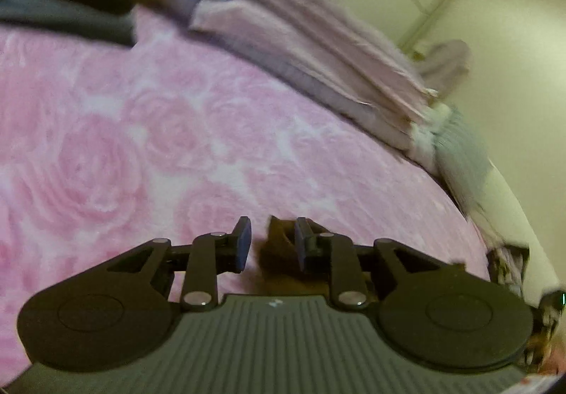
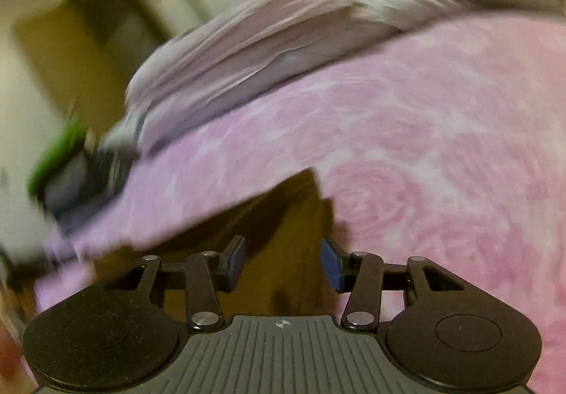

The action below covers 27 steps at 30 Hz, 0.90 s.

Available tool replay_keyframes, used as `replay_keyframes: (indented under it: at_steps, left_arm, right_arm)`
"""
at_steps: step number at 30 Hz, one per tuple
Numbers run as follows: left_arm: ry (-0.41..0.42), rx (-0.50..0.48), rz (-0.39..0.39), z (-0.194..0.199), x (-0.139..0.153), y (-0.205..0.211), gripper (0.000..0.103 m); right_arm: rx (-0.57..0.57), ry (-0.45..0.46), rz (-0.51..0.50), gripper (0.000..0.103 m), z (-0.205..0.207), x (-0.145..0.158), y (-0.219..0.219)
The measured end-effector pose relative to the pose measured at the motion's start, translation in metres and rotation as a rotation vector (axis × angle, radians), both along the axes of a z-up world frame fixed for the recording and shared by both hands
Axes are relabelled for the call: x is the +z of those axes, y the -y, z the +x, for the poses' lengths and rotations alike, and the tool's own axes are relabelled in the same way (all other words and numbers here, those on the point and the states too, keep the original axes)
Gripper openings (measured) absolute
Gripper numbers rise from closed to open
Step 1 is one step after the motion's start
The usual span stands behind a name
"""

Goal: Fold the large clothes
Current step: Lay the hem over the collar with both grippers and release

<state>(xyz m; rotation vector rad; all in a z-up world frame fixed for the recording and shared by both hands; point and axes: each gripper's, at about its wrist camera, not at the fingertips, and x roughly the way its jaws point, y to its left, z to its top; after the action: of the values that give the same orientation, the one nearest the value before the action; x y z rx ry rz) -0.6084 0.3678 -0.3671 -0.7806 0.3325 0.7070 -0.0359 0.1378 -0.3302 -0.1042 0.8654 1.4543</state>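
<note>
The dark brown cloth garment point(image 2: 269, 217) lies directly ahead of and beneath both tools on the pink rose-patterned fleece blanket point(image 1: 141, 132), long axis unclear. Right gripper point(image 2: 283, 263): jaws parted, brown fabric between them, pads not pressing. Left gripper point(image 1: 272, 243): jaws narrowly parted, a fabric corner at the right pad, apparently released

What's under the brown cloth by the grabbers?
The brown cloth lies on the pink rose blanket, which shows all around it. Whatever is beneath the blanket is covered, so that stays unseen.
</note>
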Motion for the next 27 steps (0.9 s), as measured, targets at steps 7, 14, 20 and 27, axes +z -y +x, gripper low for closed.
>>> replay_keyframes:
  at_steps: [7, 14, 20, 27]
  left_arm:
    - [-0.257, -0.255, 0.148, 0.067, -0.017, 0.013, 0.021]
    - [-0.184, -0.021, 0.062, 0.075, -0.018, -0.054, 0.025]
    - [-0.060, -0.043, -0.052, 0.039, -0.028, -0.056, 0.056]
    - [-0.050, -0.087, -0.096, 0.056, -0.041, -0.062, 0.016]
  right_arm:
    - [0.149, 0.215, -0.049, 0.041, -0.046, -0.023, -0.031]
    - [-0.102, 0.185, -0.032, 0.041, -0.011, -0.024, -0.061]
    - [-0.127, 0.006, 0.030, 0.057, 0.018, -0.026, -0.031]
    - [-0.150, -0.028, 0.065, 0.027, 0.017, -0.028, -0.042]
